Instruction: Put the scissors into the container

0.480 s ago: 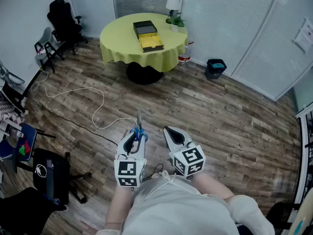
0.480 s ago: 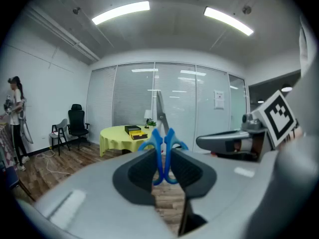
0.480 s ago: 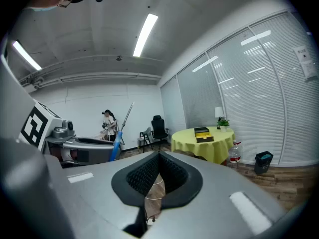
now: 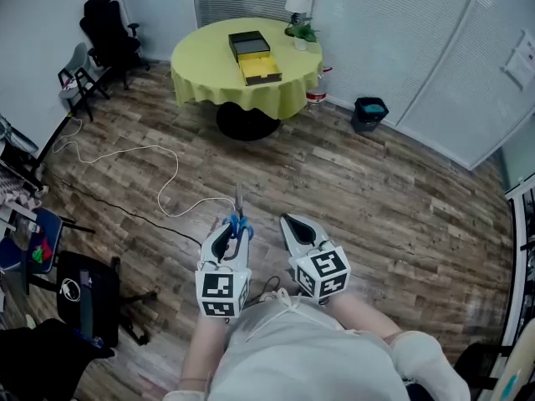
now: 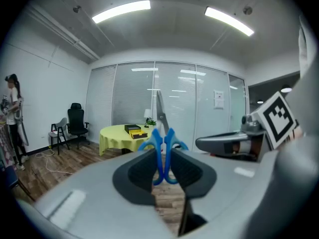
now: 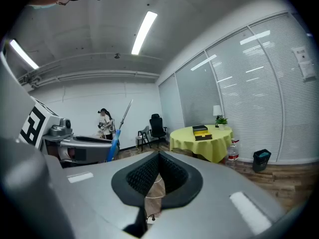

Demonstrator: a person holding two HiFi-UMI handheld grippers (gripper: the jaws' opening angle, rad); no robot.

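Wood flooring (image 4: 401, 199) stretched to a round table (image 4: 201, 78) well ahead of both claws, where the container (image 4: 261, 75) sat. The left gripper (image 4: 233, 224) was clamped on the blue handles of the scissors (image 4: 239, 214), blades pointing ahead. The right gripper (image 4: 287, 220), just beside it, was closed on nothing. The carry probably called for a firm, steady grip until the scissors were above the container. One pair of scissors, one container, two grippers.

We note a wood-plank floor (image 4: 376, 199) with a white cable (image 4: 176, 172) looping across it, and a round bench (image 4: 205, 65) under a yellow cloth, close to blind-covered glass walls (image 4: 368, 32). A black office chair (image 4: 107, 36) stands by the left wall. Ceiling strip lights (image 5: 121, 11) are lit.
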